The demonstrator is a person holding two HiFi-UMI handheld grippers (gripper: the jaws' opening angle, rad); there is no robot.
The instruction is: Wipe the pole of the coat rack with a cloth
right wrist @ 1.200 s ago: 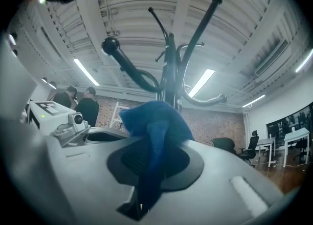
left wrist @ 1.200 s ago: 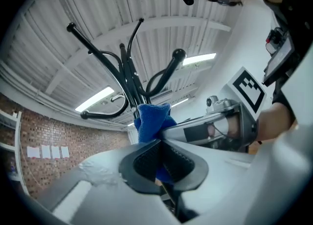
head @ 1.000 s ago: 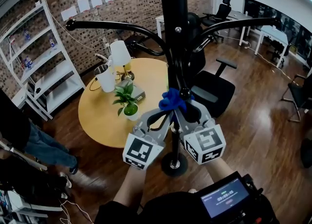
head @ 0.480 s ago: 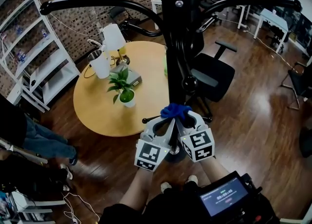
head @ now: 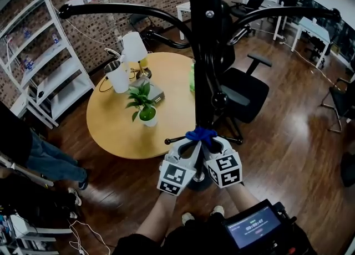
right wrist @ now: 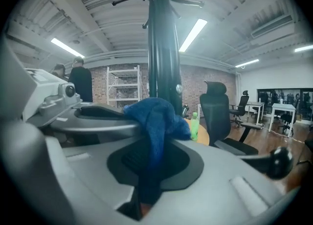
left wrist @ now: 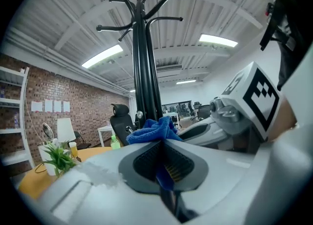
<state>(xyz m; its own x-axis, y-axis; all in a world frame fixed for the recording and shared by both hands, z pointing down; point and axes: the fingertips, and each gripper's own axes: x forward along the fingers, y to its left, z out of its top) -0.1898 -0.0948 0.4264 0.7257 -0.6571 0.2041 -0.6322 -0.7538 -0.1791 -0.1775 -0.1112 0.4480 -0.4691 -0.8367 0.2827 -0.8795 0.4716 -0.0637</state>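
The black coat rack pole point(head: 204, 54) rises through the middle of the head view, with curved arms spreading left and right. A blue cloth point(head: 201, 133) is wrapped against the pole low down. My left gripper point(head: 187, 147) and right gripper point(head: 213, 146) meet at the cloth from either side, both shut on it. In the left gripper view the blue cloth point(left wrist: 152, 130) is pinched between the jaws, with the pole point(left wrist: 143, 72) just behind it. In the right gripper view the cloth point(right wrist: 155, 121) hangs down through the shut jaws in front of the pole point(right wrist: 164, 48).
A round wooden table point(head: 119, 121) with a potted plant point(head: 145, 110), lamp point(head: 134, 49) and kettle point(head: 117, 76) stands left of the rack. A black office chair point(head: 244, 90) is right behind the pole. White shelving point(head: 44, 65) lines the brick wall. A person point(head: 33, 159) stands at far left.
Both grippers have slid the blue cloth down the pole, from just below the arm junction towards the base. The head view shifted slightly.
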